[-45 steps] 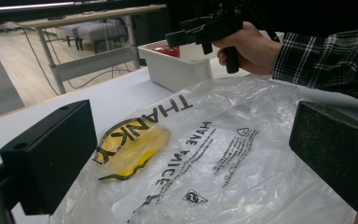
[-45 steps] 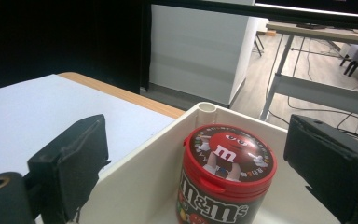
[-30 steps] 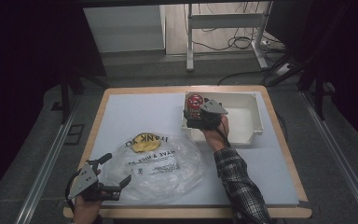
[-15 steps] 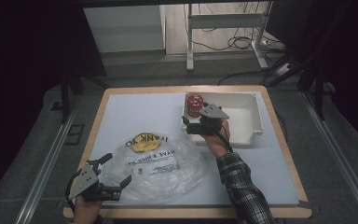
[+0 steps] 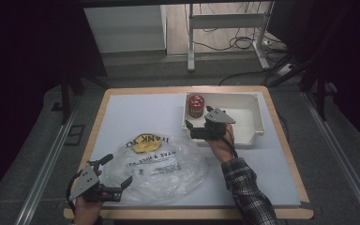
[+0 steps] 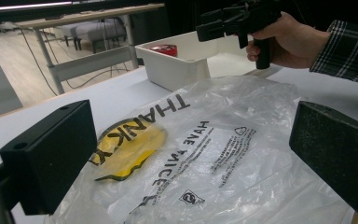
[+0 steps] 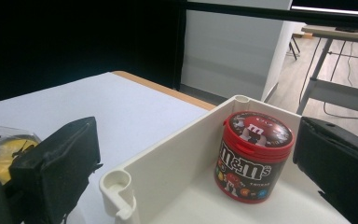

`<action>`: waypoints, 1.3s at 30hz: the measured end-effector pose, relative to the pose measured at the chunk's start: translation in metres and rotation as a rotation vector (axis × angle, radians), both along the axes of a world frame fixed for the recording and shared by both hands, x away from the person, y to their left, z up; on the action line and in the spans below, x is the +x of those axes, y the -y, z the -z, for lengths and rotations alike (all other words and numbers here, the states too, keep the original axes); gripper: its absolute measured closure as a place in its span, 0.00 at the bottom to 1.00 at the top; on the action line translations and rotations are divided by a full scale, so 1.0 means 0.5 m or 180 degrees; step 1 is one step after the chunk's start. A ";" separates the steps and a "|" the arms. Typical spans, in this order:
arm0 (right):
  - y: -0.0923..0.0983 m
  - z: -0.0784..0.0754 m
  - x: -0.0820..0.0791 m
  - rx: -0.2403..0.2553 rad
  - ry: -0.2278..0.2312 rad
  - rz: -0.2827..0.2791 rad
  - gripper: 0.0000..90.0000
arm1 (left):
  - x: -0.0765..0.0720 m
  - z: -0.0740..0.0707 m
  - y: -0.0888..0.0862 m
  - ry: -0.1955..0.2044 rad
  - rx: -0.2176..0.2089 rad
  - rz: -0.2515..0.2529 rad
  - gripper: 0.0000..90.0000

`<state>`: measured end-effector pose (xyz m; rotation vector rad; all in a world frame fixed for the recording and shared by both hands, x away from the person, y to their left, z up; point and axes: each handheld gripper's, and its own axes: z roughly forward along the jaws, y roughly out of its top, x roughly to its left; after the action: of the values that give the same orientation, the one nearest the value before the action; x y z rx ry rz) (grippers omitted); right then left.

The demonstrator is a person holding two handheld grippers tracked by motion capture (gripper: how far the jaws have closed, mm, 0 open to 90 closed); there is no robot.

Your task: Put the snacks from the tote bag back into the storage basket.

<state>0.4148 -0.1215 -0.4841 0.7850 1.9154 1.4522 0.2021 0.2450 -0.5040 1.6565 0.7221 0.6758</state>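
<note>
Candy tub (image 5: 196,105) stands upright in the far left corner of the white bin (image 5: 258,124), free of any fingers. The right gripper (image 5: 193,130) hangs over the bin's near left rim, its fingers (image 7: 56,161) spread apart with nothing between them; in the right gripper view the tub (image 7: 254,156), red-lidded with an m&m's label, sits beyond the gap and close to the right-hand finger, but apart from it. The hand (image 5: 220,143) holding this gripper comes from a plaid sleeve (image 5: 246,192) over the worktop's (image 5: 136,112) near right part.

The left gripper (image 5: 122,186) sits at the near left edge of the worktop, fingers (image 6: 51,154) also wide open and empty, pointing at the near left edge of the plastic bag (image 5: 161,164). I cannot tell whether they touch the bag. The bag lies flat and crumpled on the worktop, just near-left of the bin, with a yellow patch (image 5: 145,145) and black lettering on it. In the left gripper view the bag (image 6: 205,158) spreads between the two fingers, with the bin (image 6: 177,65) and the right gripper (image 6: 205,28) farther off
</note>
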 end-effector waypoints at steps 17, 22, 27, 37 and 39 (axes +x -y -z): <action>0.022 -0.017 -0.040 0.0061 0.0019 -0.0032 0.01 | 0.001 0.002 0.001 -0.0035 0.0001 0.0009 0.01; 0.027 -0.018 -0.049 0.0067 -0.0024 -0.0020 0.00 | 0.002 0.002 0.000 -0.0044 -0.0003 0.0010 0.01; 0.037 -0.018 -0.058 0.0069 -0.0052 -0.0039 0.00 | 0.002 0.003 0.002 -0.0050 0.0005 0.0017 0.01; 0.052 -0.017 -0.074 0.0037 -0.0097 -0.0093 0.00 | 0.003 0.003 0.001 -0.0053 -0.0001 0.0013 0.01; 0.054 -0.017 -0.078 0.0031 -0.0099 -0.0110 0.00 | 0.002 0.003 0.002 -0.0050 0.0003 0.0017 0.01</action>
<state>0.3756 -0.1484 -0.4755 0.7867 1.9554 1.4793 0.2033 0.2441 -0.5057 1.6659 0.7286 0.6601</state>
